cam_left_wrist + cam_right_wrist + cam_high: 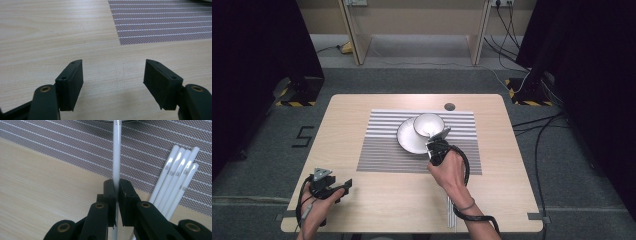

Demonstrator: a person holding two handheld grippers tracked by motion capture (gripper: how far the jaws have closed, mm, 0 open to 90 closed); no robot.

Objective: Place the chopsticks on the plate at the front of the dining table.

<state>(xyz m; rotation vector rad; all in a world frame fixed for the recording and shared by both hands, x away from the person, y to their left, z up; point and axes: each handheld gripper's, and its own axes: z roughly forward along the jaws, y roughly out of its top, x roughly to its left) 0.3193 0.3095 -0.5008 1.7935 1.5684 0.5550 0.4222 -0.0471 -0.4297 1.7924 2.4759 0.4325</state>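
The right gripper [116, 192] grasps a white chopstick [116, 152], its far tip cut off near the bowl [428, 125]. The left gripper [113, 82] hovers with fingers released over the desk [50, 37].

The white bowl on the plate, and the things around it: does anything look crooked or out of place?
The white bowl sits off-centre on the round white plate, overlapping its far right rim. The white chopsticks lie loosely fanned, half on the grey striped placemat. The right gripper pinches one white chopstick. Nothing looks spilled or broken.
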